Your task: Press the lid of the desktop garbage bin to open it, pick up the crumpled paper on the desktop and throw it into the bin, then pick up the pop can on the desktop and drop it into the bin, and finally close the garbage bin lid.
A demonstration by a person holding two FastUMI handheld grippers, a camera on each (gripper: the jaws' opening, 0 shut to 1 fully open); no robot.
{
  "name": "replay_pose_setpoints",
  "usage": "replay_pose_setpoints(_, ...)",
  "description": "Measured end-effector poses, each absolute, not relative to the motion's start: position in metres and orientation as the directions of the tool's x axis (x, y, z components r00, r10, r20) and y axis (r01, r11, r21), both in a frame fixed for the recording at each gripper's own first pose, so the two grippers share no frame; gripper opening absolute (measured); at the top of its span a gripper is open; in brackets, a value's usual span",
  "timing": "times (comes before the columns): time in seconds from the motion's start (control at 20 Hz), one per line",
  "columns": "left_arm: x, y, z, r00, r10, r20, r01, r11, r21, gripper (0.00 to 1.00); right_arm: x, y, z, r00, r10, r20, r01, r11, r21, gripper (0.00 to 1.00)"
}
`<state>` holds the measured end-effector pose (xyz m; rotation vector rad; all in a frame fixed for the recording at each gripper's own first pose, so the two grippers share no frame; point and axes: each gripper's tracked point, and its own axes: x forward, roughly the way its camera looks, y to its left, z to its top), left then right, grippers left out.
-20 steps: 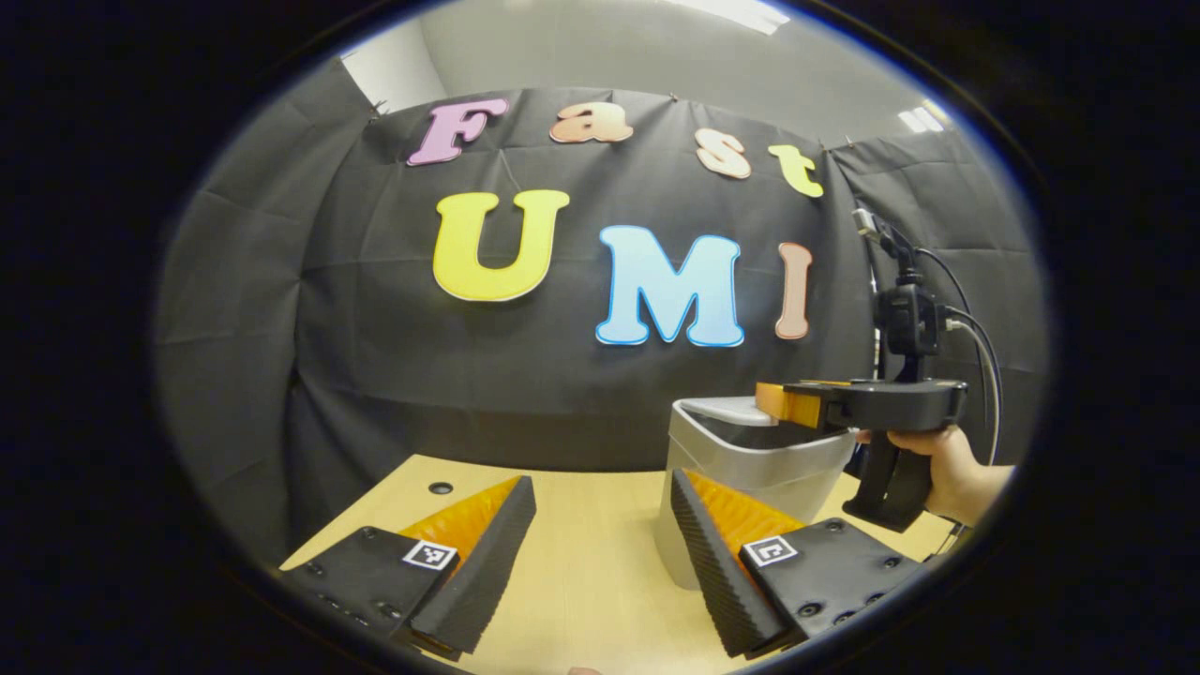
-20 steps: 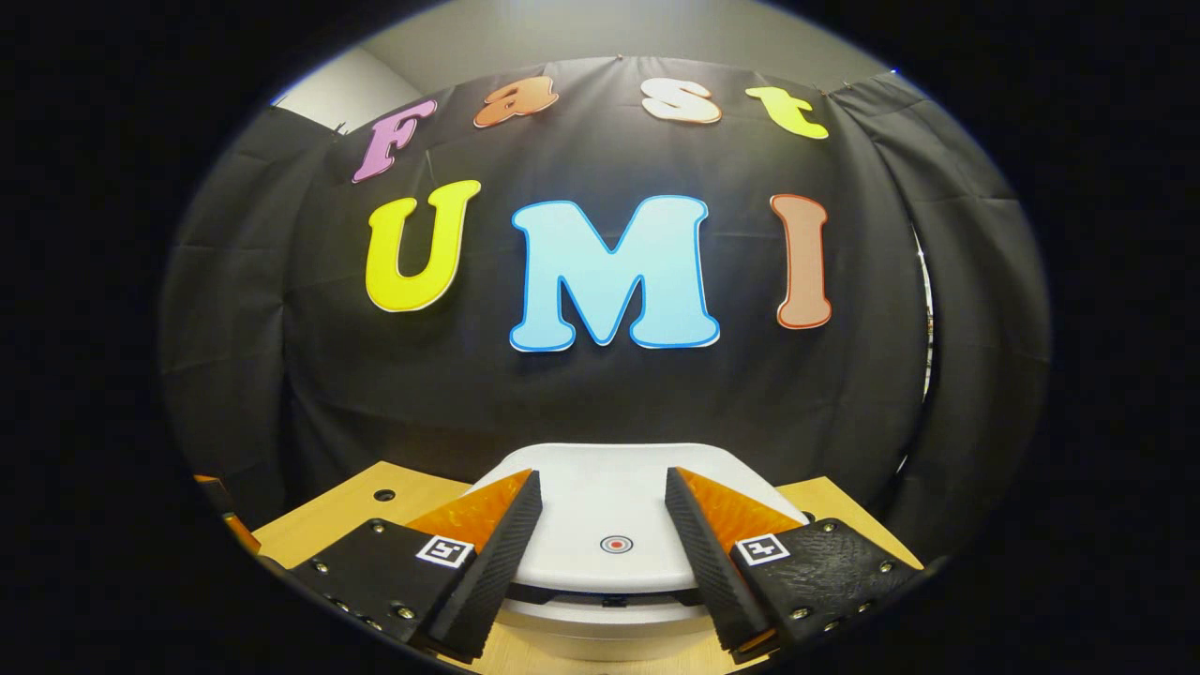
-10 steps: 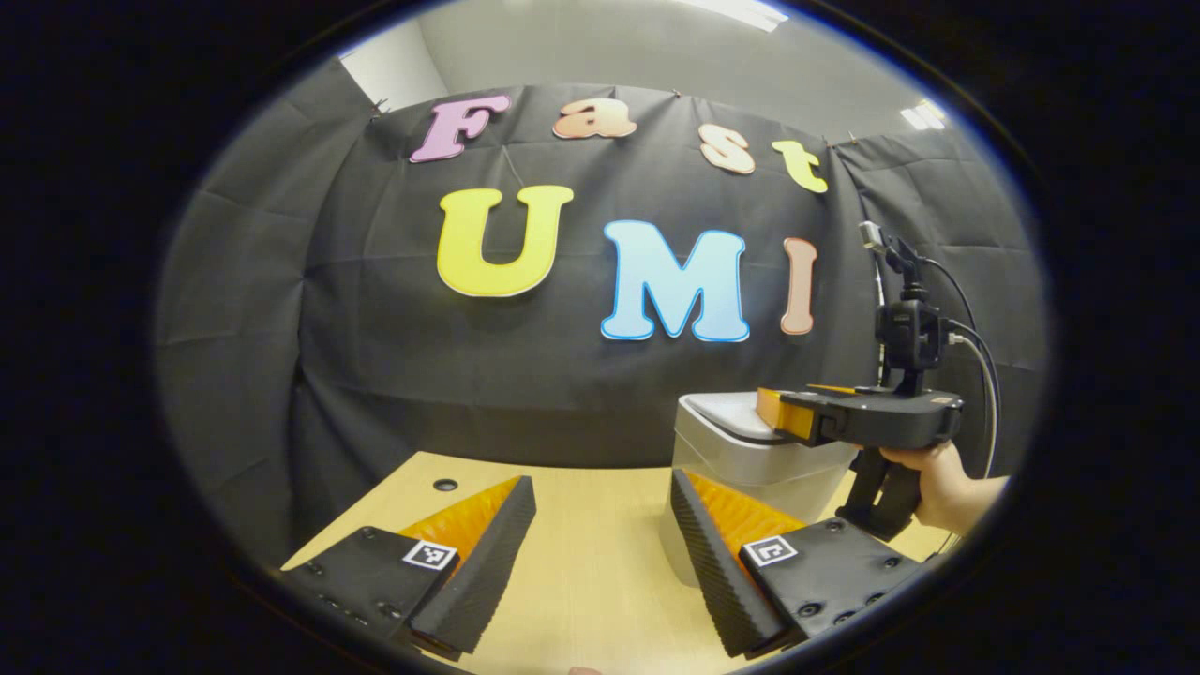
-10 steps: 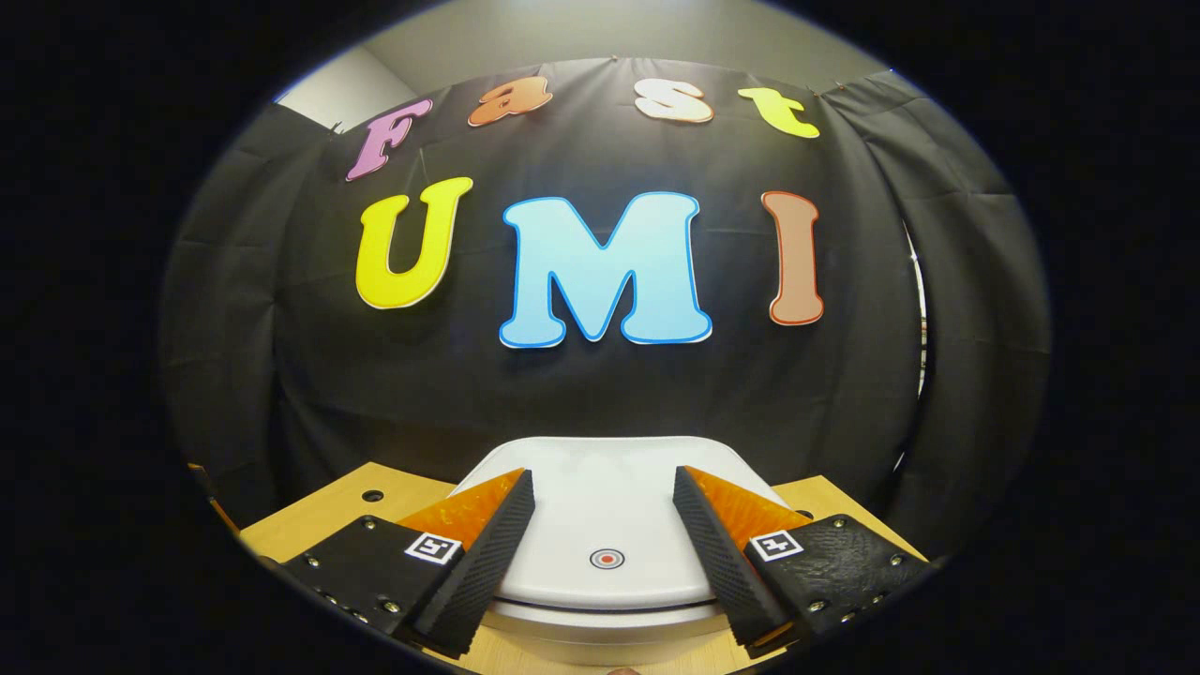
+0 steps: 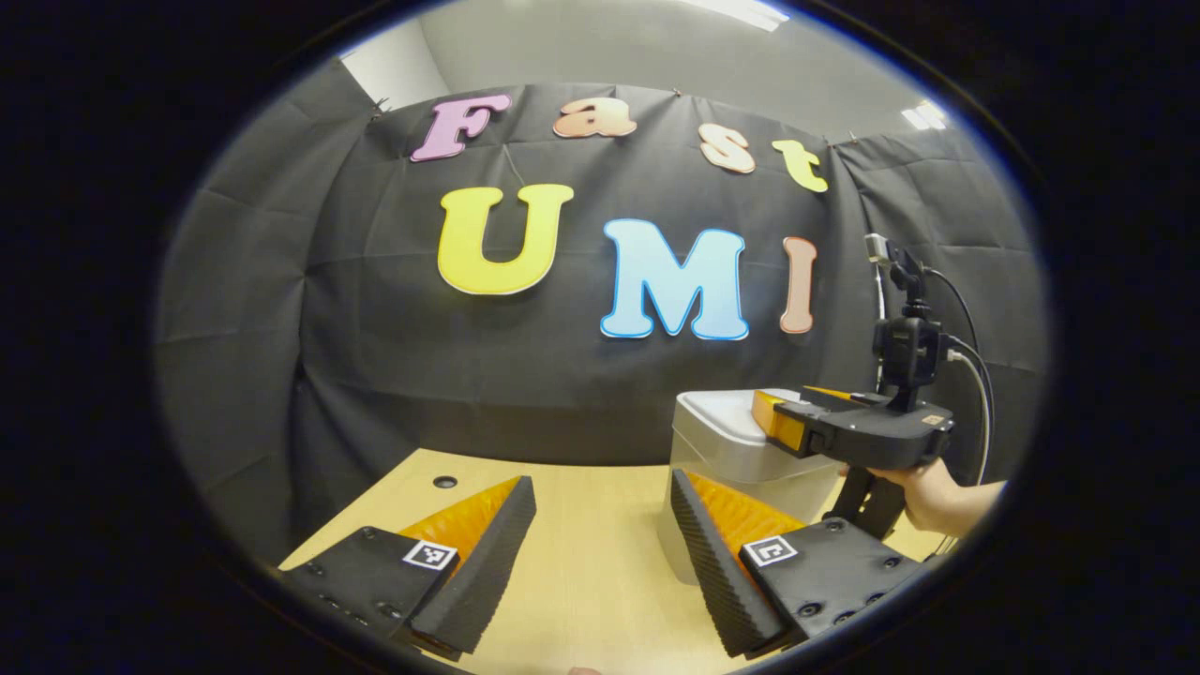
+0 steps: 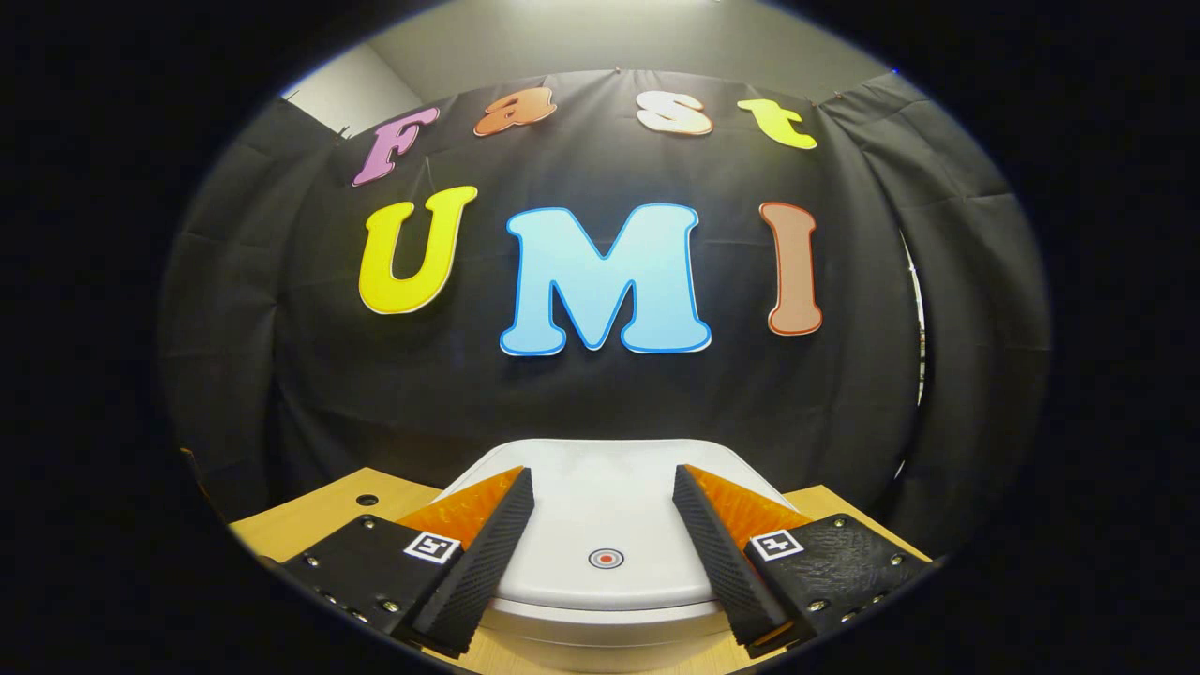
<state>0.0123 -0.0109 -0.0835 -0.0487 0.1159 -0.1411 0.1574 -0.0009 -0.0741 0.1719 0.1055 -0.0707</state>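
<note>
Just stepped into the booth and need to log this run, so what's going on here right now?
A person holds a gripper in each hand at a wooden desk. The right gripper hangs open just above the white lid of the desktop garbage bin, straddling its round press mark. The lid looks shut. The left gripper waits open and empty over the desk beside the bin. A hand grips the right gripper's handle.

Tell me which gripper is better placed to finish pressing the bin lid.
Right. The right gripper is open directly over the white lid, its fingers straddling the red press mark. The left gripper hangs open over the table, beside the bin.
</note>
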Motion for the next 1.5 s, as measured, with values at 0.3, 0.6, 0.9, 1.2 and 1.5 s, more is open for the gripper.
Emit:
replay_pose_setpoints(0.3, 0.009, -0.008, -0.083, 0.985, -0.131, -0.113, 0.125, 0.99, -0.059, 0.95, 0.157, 0.0, -0.077, 0.993, -0.054, -0.1, 0.072, 0.981, 0.18, 0.97)
replay_pose_setpoints(0.6, 0.001, 0.0, -0.081, 0.989, -0.103, -0.106, 0.097, 0.993, -0.062, 0.95, 0.158, 0.0, -0.075, 0.995, -0.063, -0.073, 0.075, 0.981, 0.178, 0.97)
replay_pose_setpoints(0.9, -0.011, 0.006, -0.071, 0.994, -0.071, -0.085, 0.064, 0.995, -0.076, 0.95, 0.156, -0.001, -0.079, 0.991, -0.055, -0.12, 0.076, 0.981, 0.178, 0.98)
replay_pose_setpoints(1.2, -0.025, -0.004, -0.052, 0.998, -0.056, -0.032, 0.054, 0.997, -0.06, 0.95, 0.156, -0.002, -0.074, 0.993, -0.061, -0.102, 0.079, 0.981, 0.178, 0.98)
replay_pose_setpoints(1.5, -0.032, -0.002, -0.038, 1.0, -0.005, -0.007, 0.005, 0.997, -0.073, 0.95, 0.15, -0.006, -0.052, 0.994, -0.066, -0.083, 0.079, 0.985, 0.155, 0.96)
